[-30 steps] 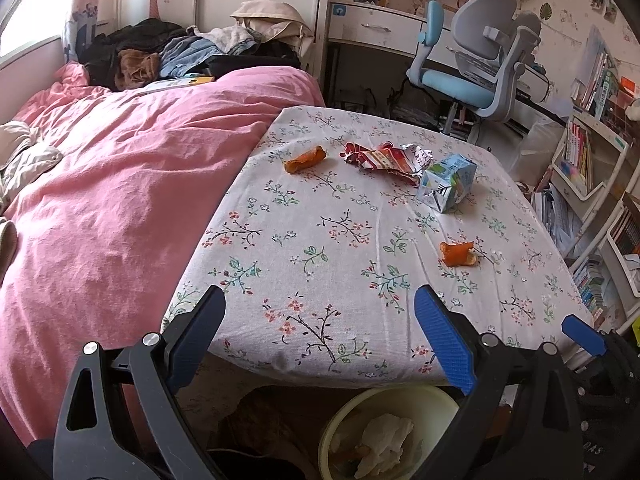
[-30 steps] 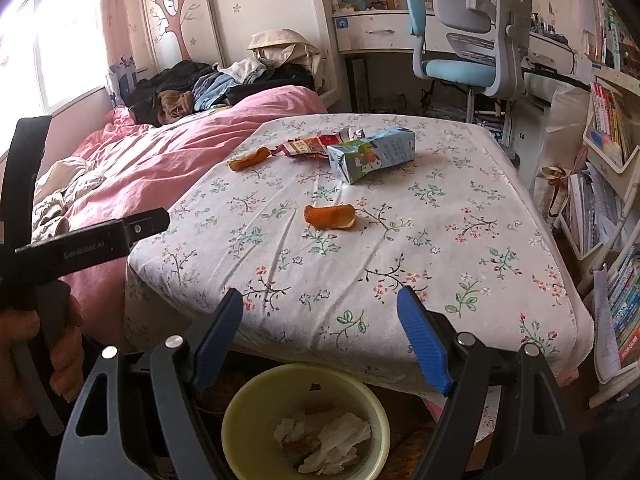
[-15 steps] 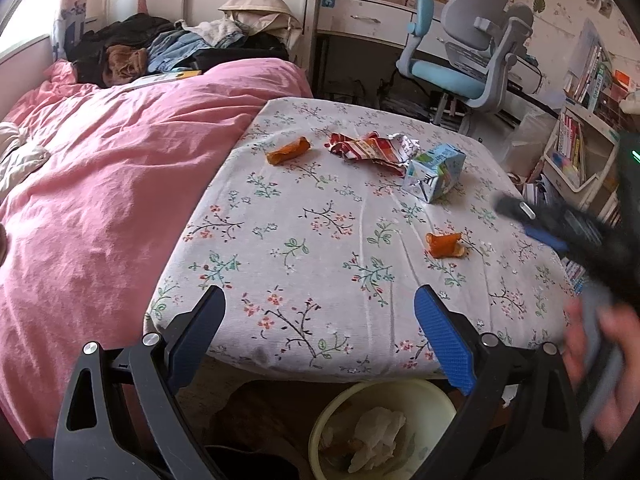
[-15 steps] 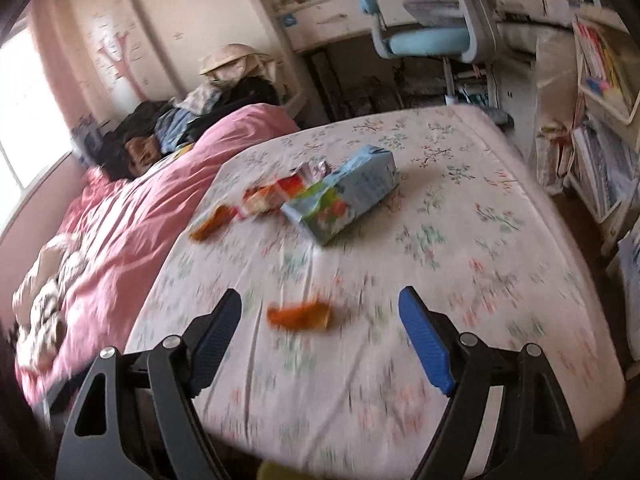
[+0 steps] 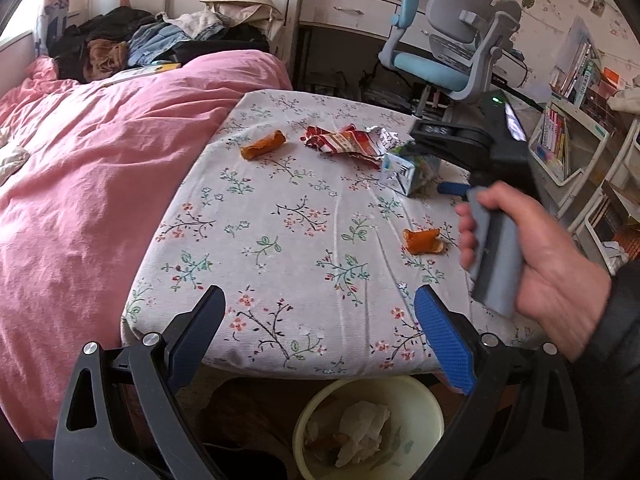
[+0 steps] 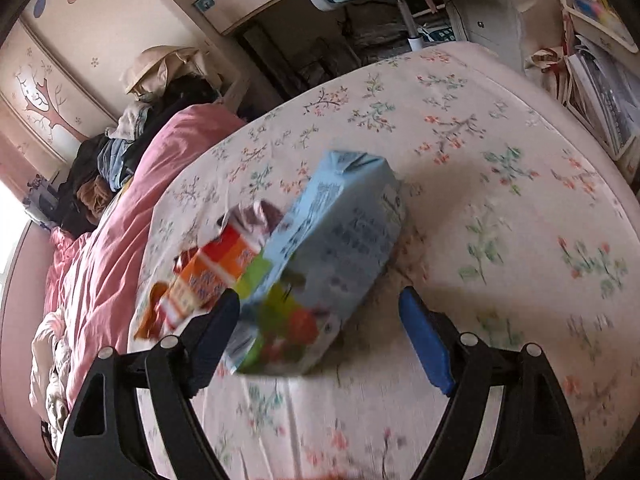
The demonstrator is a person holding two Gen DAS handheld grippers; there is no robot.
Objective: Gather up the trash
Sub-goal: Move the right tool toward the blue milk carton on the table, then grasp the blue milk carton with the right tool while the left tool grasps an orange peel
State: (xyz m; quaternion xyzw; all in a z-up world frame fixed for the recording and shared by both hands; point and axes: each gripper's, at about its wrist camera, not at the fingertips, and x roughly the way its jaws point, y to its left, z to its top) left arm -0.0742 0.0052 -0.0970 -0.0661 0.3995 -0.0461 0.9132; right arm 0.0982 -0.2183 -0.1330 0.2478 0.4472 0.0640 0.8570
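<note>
While my right tool (image 6: 320, 312) is spreading wide around the carton (image 6: 320, 272) on the bed (image 6: 480, 200), nothing is gripped. My left tool (image 5: 318, 320) is hanging wide and empty above the bin (image 5: 434, 412).

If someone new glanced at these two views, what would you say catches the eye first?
Probably the blue carton, which fills the right wrist view and lies on the floral sheet between the open right gripper's fingers. Next comes the litter around it: a red wrapper beside the carton and two orange peels on the sheet. Below the near edge, under the open left gripper, stands a yellow bin holding crumpled tissue.
</note>
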